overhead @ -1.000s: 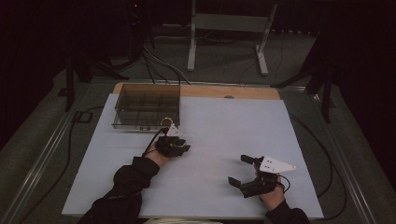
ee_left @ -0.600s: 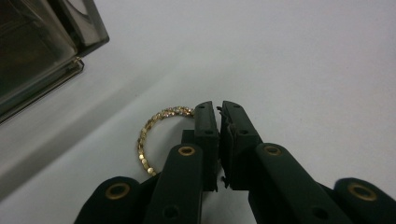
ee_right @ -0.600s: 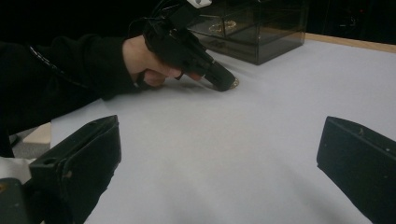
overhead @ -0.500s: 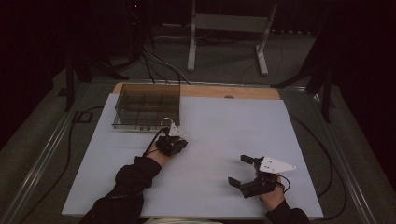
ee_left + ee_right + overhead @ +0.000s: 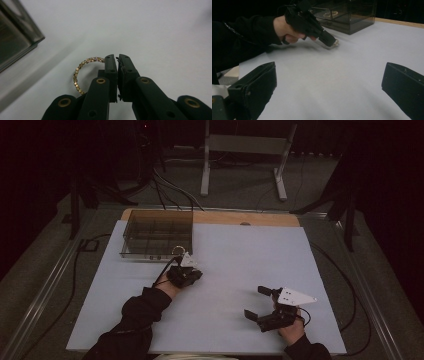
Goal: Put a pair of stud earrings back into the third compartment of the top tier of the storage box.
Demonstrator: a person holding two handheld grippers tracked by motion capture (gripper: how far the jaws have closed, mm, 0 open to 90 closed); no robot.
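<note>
Our left gripper (image 5: 117, 58) has its jaws pressed together on a gold beaded ring (image 5: 82, 71), pinching one edge so the loop hangs free beside them, just in front of the smoked clear compartment box (image 5: 157, 234). Our right gripper (image 5: 261, 303), well apart from the box, rests wide and empty, likely waiting.

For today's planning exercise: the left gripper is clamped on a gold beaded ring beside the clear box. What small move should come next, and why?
Probably lift the left gripper toward the clear compartment box. Its jaws are shut on the ring, and the box stands just beyond. The right gripper waits open, apart.
</note>
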